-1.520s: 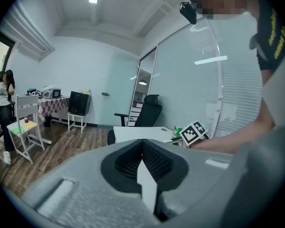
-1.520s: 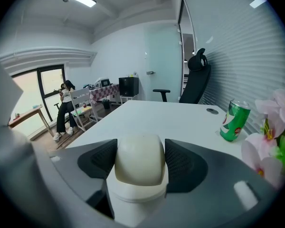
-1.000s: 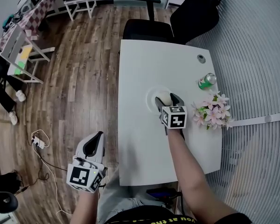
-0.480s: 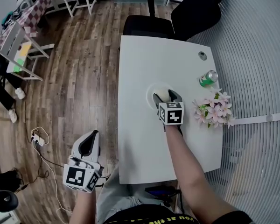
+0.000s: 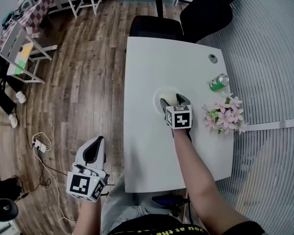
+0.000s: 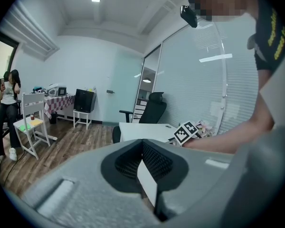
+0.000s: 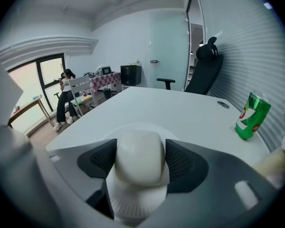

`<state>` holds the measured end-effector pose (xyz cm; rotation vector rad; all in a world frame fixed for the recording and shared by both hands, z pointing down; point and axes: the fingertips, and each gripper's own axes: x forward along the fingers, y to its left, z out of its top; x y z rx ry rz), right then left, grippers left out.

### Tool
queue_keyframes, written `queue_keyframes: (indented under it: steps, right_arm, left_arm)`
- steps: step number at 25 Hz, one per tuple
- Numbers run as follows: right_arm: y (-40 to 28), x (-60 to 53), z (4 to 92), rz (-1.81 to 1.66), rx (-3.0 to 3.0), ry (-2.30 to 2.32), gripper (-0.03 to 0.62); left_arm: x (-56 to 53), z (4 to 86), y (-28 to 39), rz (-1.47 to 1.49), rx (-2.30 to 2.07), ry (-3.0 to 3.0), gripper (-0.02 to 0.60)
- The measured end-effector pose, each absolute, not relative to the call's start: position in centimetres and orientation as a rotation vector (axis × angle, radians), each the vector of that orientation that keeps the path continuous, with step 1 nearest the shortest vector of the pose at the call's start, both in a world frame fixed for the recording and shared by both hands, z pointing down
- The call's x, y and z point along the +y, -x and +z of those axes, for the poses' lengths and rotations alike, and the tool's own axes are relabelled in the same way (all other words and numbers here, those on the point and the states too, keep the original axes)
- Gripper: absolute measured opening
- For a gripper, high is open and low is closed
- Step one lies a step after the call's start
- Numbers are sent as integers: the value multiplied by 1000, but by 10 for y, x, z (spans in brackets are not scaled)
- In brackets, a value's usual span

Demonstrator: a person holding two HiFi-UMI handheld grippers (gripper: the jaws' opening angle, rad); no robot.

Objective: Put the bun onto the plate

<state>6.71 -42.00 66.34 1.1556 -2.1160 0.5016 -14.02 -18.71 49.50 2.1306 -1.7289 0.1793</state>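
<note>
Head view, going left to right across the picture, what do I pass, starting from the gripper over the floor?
left gripper → bun → flowers

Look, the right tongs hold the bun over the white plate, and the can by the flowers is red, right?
Not quite: the can is green, not red, as the right gripper view shows. The rest holds: the right tongs grip the bun over the plate.
</note>
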Motion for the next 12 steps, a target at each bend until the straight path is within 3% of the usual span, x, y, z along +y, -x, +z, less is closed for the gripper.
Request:
queue_keyframes:
  steps: [12]
  right_arm:
    - [-66, -426, 645, 502, -2170, -1153, 374]
  left_arm:
    - [-188, 496, 140, 178, -1737, -2126, 3]
